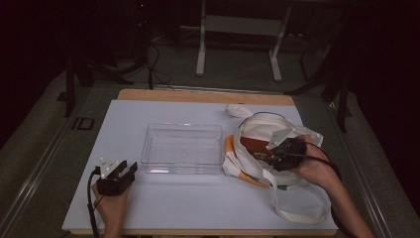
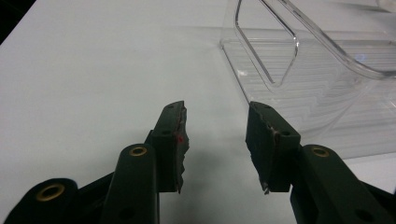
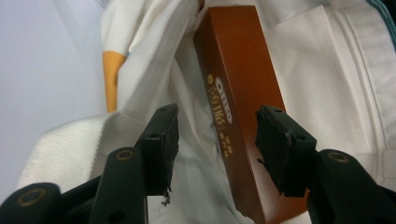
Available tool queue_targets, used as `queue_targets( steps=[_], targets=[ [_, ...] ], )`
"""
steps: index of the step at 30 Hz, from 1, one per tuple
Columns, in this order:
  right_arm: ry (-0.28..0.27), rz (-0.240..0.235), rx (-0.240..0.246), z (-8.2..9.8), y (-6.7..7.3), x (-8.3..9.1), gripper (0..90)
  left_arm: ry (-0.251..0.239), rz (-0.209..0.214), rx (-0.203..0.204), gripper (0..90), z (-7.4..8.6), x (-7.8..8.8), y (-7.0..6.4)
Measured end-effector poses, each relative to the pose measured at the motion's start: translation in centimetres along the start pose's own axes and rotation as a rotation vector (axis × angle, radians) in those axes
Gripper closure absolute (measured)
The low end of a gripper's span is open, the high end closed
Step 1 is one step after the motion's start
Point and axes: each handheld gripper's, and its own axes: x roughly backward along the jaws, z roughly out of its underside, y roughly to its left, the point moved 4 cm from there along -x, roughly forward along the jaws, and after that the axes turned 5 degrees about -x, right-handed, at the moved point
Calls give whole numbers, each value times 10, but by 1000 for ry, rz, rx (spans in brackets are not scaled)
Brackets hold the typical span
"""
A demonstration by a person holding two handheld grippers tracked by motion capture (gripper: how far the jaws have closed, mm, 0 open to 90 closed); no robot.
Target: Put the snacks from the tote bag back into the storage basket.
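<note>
A white cloth tote bag (image 1: 277,125) lies at the table's right with a brown box (image 1: 251,144) in its mouth. My right gripper (image 1: 266,155) reaches into the bag. In the right gripper view the long brown box (image 3: 233,60) with gold lettering runs between the jaws of my right gripper (image 3: 217,112). The left pad stands off it over white cloth (image 3: 327,70), so the gripper is open. My left gripper (image 1: 128,167) rests on the table near the front left corner of a clear plastic container (image 1: 182,125), open (image 2: 217,116) with nothing between its jaws.
The clear container (image 2: 327,93) is empty and sits mid-table on a white mat (image 1: 198,198). The bag's long strap (image 1: 297,215) loops toward the front right edge. An orange patch of the bag (image 1: 230,145) touches the container's right side.
</note>
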Motion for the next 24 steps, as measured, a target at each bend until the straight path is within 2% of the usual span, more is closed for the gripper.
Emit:
queue_targets(
  steps=[24],
  targets=[
    [63, 13, -23, 10, -20, -1, 480, 2, -1, -1, 582, 0, 0, 0]
  ],
)
